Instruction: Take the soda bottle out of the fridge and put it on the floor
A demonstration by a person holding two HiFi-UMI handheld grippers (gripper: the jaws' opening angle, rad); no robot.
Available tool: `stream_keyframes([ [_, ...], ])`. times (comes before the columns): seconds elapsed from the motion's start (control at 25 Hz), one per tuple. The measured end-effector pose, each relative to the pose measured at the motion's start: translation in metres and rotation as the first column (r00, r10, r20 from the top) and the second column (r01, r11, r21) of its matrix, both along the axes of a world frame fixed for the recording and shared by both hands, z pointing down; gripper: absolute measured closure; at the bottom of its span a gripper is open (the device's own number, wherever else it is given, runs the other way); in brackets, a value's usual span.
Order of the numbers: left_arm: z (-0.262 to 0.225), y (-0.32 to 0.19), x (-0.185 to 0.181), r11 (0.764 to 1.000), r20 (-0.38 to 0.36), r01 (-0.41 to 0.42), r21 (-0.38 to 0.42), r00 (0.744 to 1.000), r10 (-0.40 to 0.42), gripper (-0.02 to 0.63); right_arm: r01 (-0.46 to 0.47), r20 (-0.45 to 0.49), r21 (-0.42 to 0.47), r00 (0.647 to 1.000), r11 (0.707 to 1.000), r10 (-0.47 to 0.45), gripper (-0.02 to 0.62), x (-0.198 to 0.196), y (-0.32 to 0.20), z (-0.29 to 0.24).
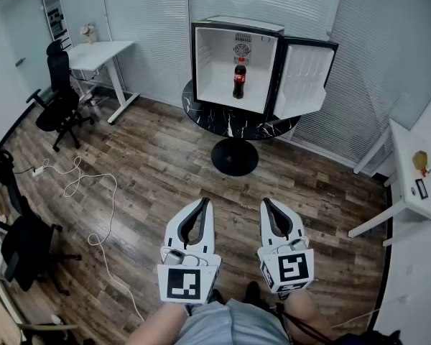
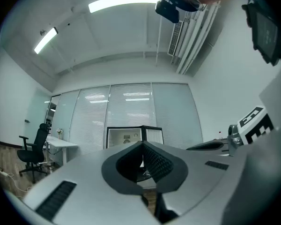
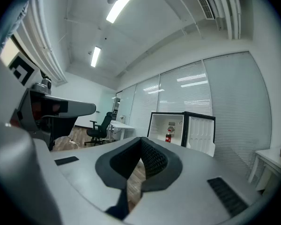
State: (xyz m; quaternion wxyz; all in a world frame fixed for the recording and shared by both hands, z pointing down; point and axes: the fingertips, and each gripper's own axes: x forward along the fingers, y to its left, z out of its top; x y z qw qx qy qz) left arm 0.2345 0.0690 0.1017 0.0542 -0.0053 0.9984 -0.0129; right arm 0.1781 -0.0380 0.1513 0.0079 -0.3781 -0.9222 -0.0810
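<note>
- Two grippers are held out level, side by side, low in the head view: the left gripper (image 1: 204, 204) and the right gripper (image 1: 268, 204). Both point towards the fridge (image 1: 200, 56).
- Each gripper view shows its jaws closed tip to tip with nothing between them. Neither gripper holds anything.
- The soda bottle (image 1: 239, 78) stands on the fridge's interior floor, near the middle of the compartment and clear of the side walls. It has a red label and a dark body.
- Its long axis is vertical, cap up.
- The fridge door (image 1: 306, 77) is swung fully open to the right, so the front opening is unobstructed.
- The fridge sits on a round black table (image 1: 201, 117), which raises the bottle well above the wooden floor (image 1: 151, 171).
- Key relation: the bottle lies straight ahead and well apart from both grippers. In the head view it falls roughly between their two lines.
- In the right gripper view the bottle (image 3: 168, 135) shows just above and to the right of the jaw tips (image 3: 141, 138). In the left gripper view the jaws (image 2: 142, 143) cover most of the compartment.
- Judgement: neither gripper is clearly nearer and the task has not started. A long approach comes first; then the chosen jaws must part and close across the upright body from the sides.
</note>
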Motion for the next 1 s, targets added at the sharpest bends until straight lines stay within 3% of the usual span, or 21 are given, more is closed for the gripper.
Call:
stream_keyframes([
  [0.28,-0.001,0.006,0.007,1.0,0.004,0.003,0.003,1.0,-0.003,0.589,0.007,0.001,0.004,1.0,1.0,-0.007,0.584,0.005,0.008,0.001],
  [0.44,-0.001,0.013,0.01,1.0,0.003,0.003,0.002,1.0,-0.003,0.589,0.012,-0.01,-0.046,1.0,0.999,-0.013,0.583,0.005,0.013,-0.003],
  [0.6,0.007,0.023,0.008,1.0,-0.02,0.011,0.01,1.0,-0.011,0.589,-0.026,-0.006,-0.045,1.0,0.999,0.026,0.581,-0.002,0.018,-0.006],
  [1.0,0.029,0.039,-0.047,1.0,-0.059,0.004,0.018,0.998,-0.003,0.589,-0.031,-0.036,-0.036,0.999,0.999,0.03,0.581,-0.06,0.034,0.016],
])
